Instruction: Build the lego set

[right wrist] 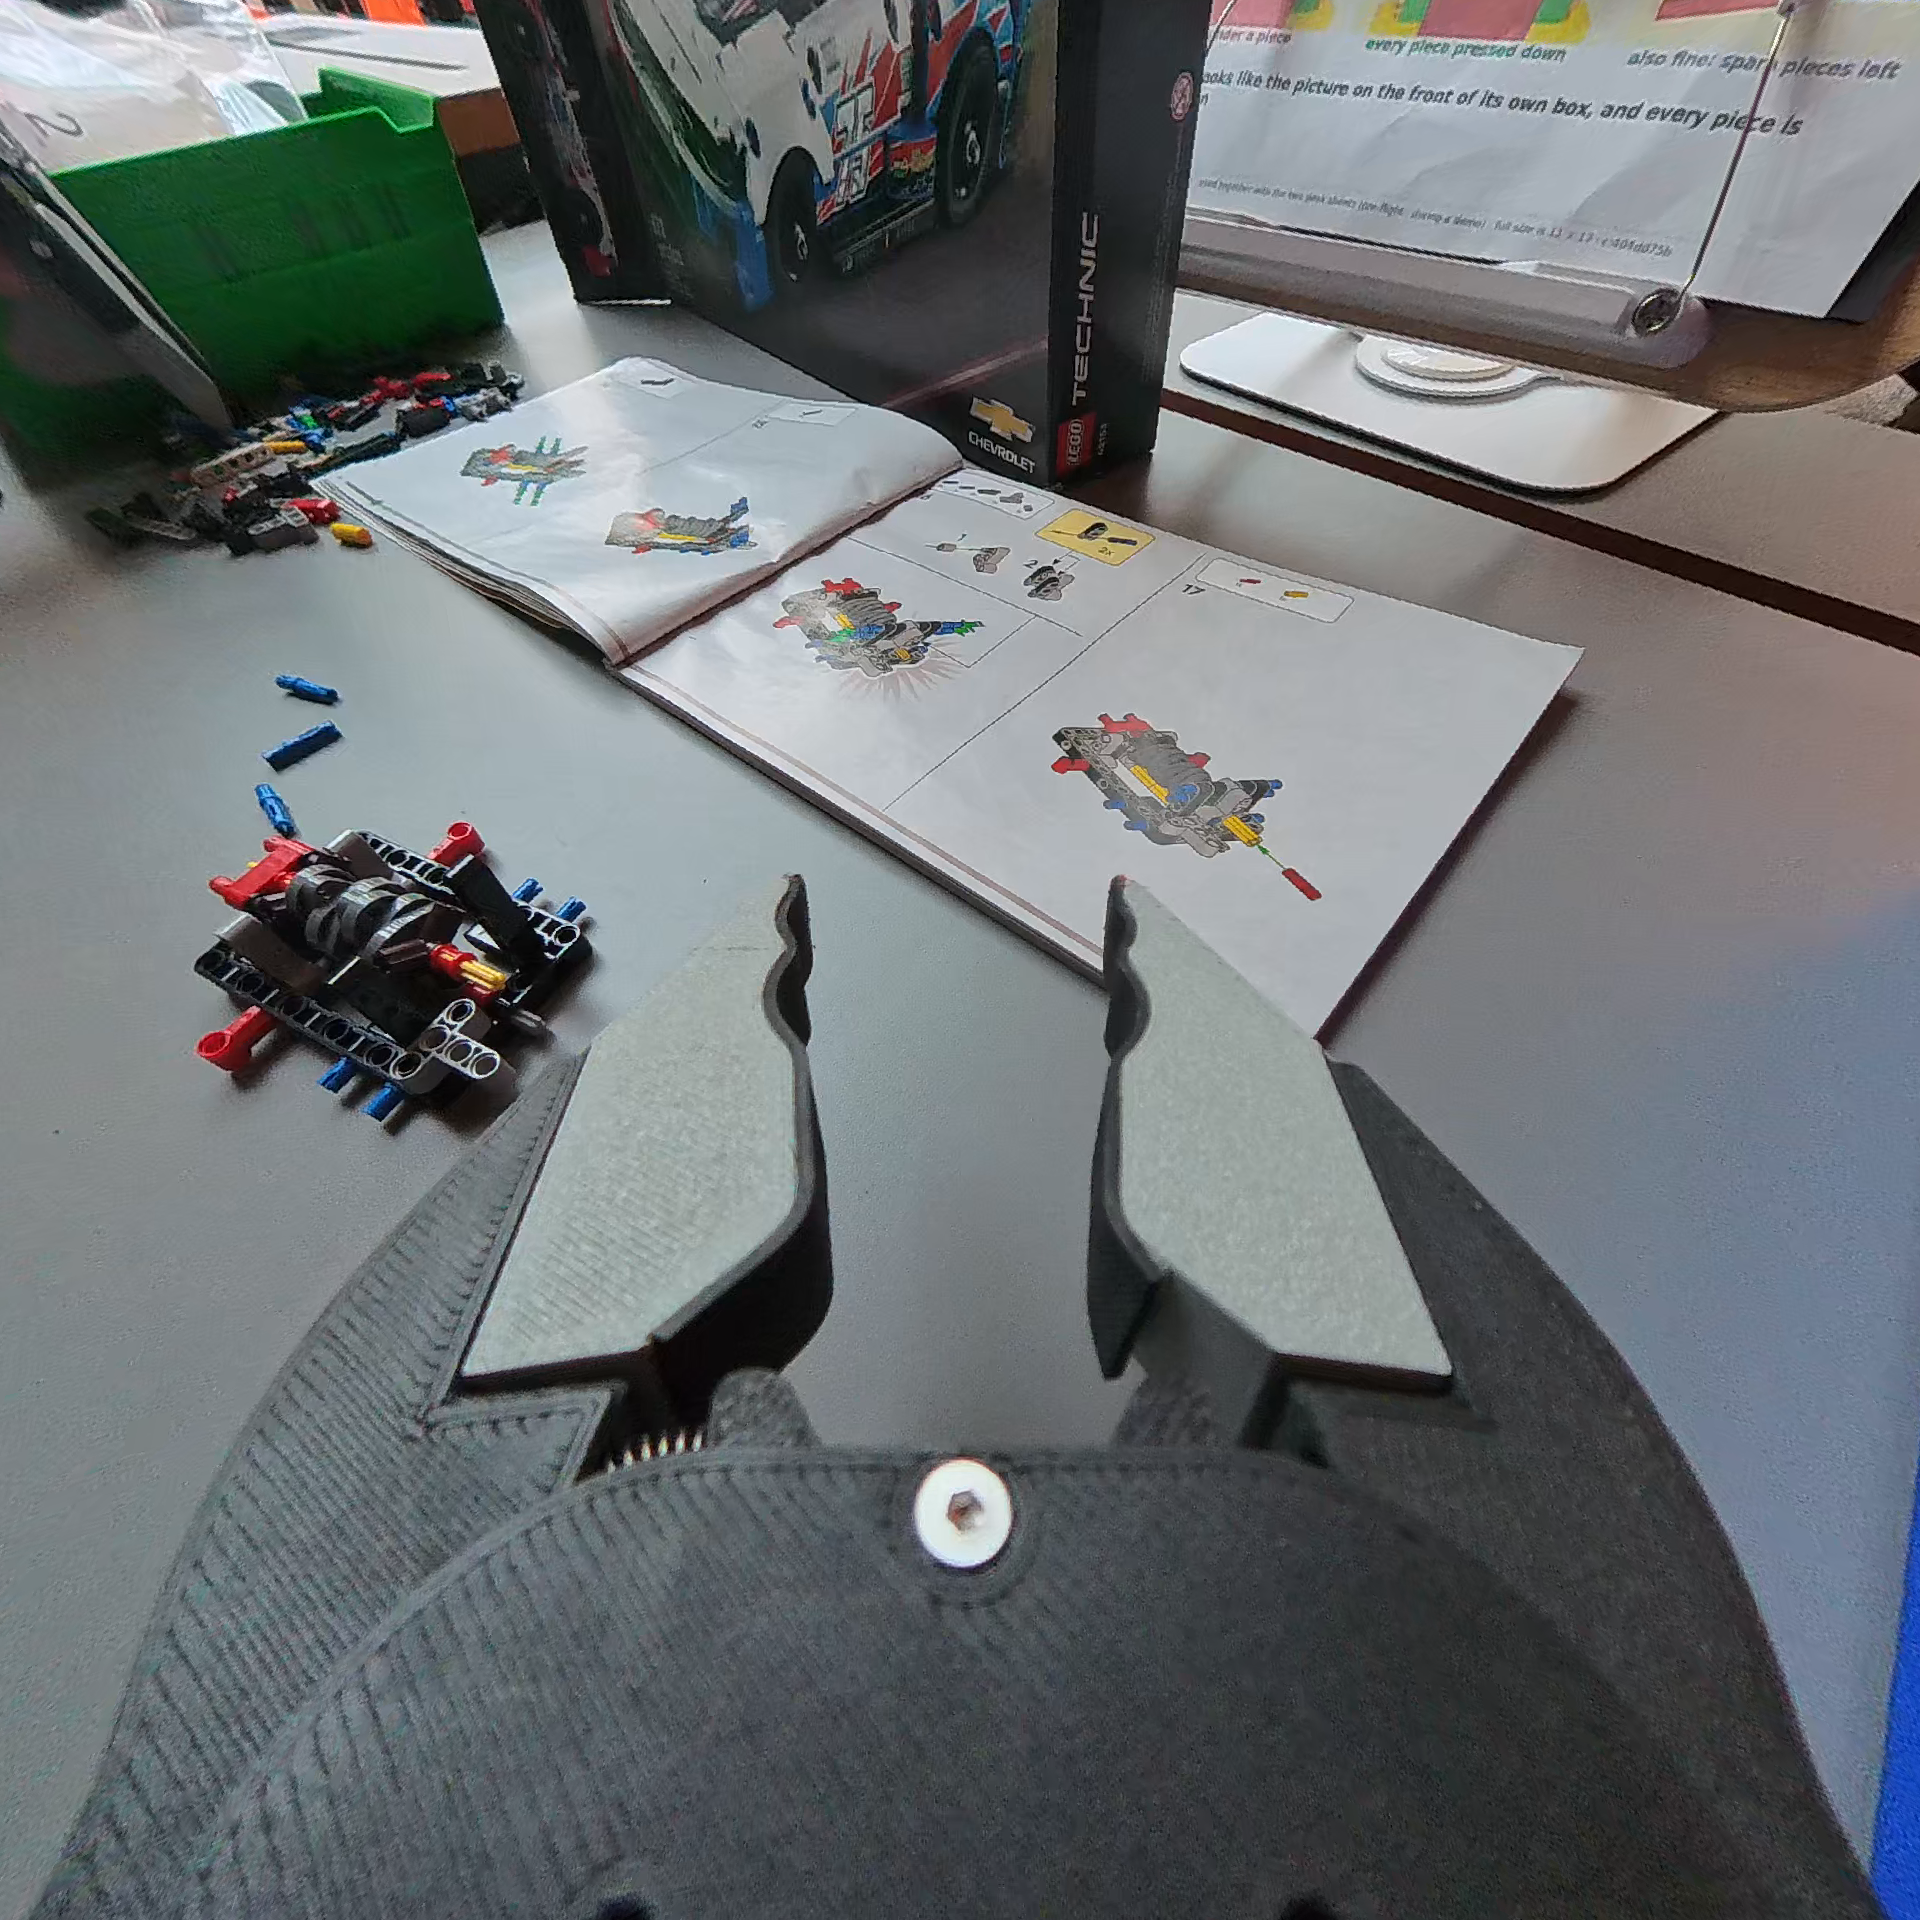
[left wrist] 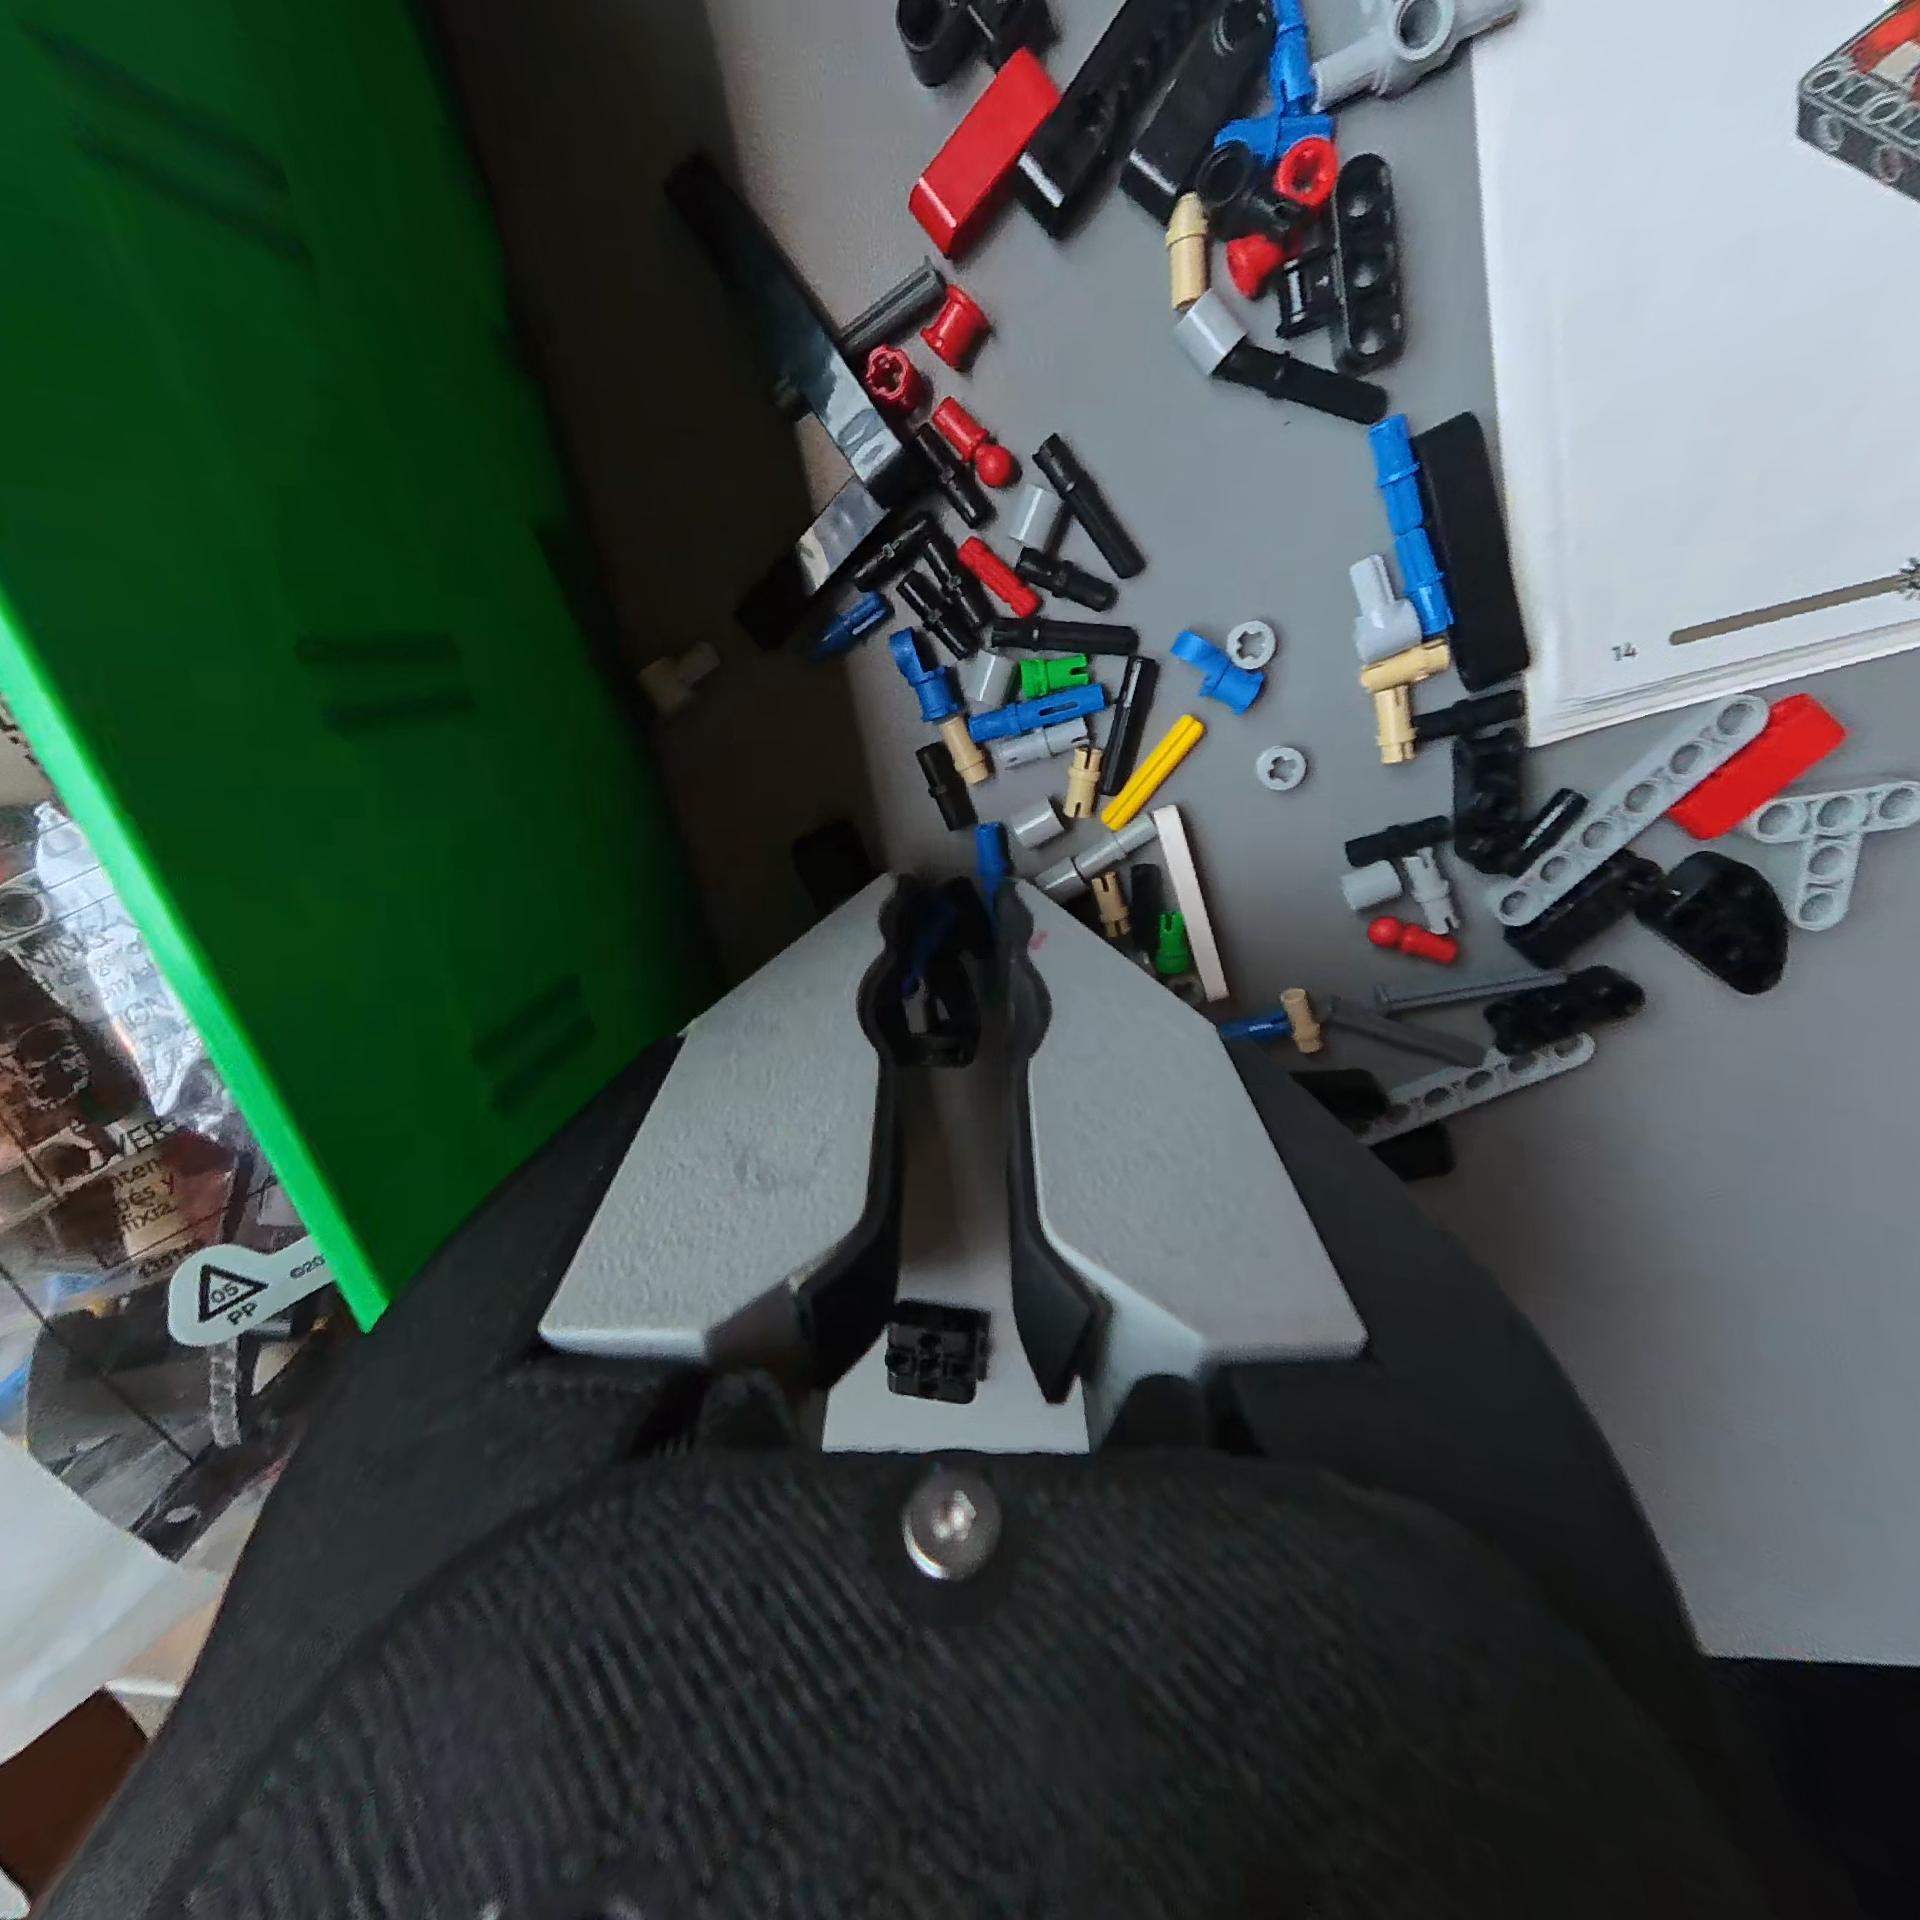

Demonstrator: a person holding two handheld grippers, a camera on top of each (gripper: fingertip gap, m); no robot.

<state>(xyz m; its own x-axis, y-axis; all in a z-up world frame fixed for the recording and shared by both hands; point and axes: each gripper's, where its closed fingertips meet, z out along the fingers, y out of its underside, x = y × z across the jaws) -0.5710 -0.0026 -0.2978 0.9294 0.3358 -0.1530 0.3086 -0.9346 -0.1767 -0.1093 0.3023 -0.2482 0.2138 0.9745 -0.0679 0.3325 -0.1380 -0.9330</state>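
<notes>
While the left gripper (left wrist: 961, 914) hangs over the loose parts pile (left wrist: 1049, 665), we find its jaws drawn nearly together on a small dark piece (left wrist: 935, 997) with a trace of blue, and a blue pin (left wrist: 990, 857) stands at the tips. We judge this a pick from the pile. The right gripper (right wrist: 951, 914) hovers above the grey table (right wrist: 1558, 1143) with jaws well apart and nothing between them. The partly built chassis (right wrist: 390, 956) lies to its left, near the open instruction booklet (right wrist: 935, 665), with three loose blue pins (right wrist: 301, 743) just beyond it.

To do the step well, we advise lifting straight up, confirming one piece only is held, and checking it against the booklet before carrying it to the chassis.

We cannot identify the gripped piece, as the pads hide most of it. The green bin (left wrist: 260, 623) fills the left wrist view's left side, its contents unseen.
</notes>
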